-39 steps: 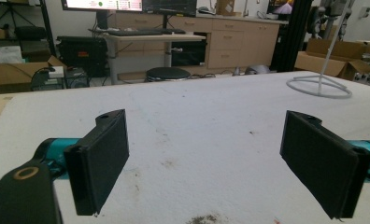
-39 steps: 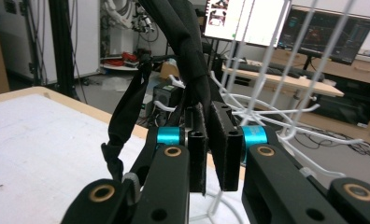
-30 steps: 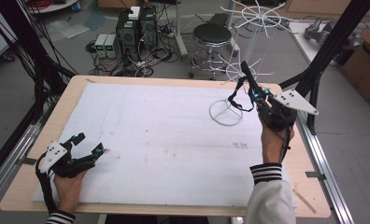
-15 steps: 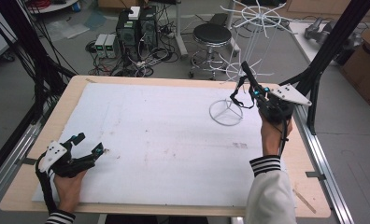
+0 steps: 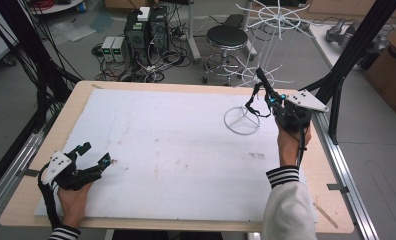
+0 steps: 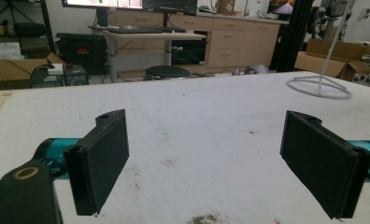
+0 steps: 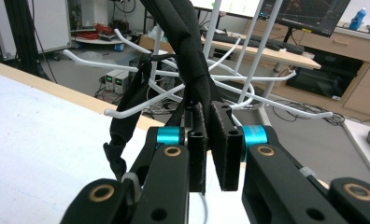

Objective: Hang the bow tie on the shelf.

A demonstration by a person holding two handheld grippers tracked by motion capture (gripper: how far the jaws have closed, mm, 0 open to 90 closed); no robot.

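A black strap (image 7: 192, 56) is pinched between the fingers (image 7: 199, 140) of the right gripper (image 5: 266, 92), which are pressed together on it. In the right gripper view the strap is seen rising straight up from between the fingers, while a looped part of it hangs down just to their left. In the high view the strap (image 5: 251, 102) is seen dangling below the fingertips, above the ring-shaped base of a white wire rack (image 5: 242, 120). The rack's post and its thin white arms (image 7: 183, 88) are seen just beyond the fingers, and whether the strap touches an arm cannot be told. The right gripper is held raised over the far right part of the table (image 5: 151, 87), tilted upward toward the rack's upper arms (image 5: 273, 20).

The left gripper (image 5: 88, 160) is held low at the near left corner of the table, well apart from the strap and the rack. Its fingers (image 6: 103, 161) are spread wide, with nothing between them, and only the white mat (image 6: 197, 135) is seen past them. From the left gripper view the rack's base (image 6: 319, 86) is seen far ahead and to the right of the fingers. A stool (image 5: 227, 37) is seen on the floor beyond the table.
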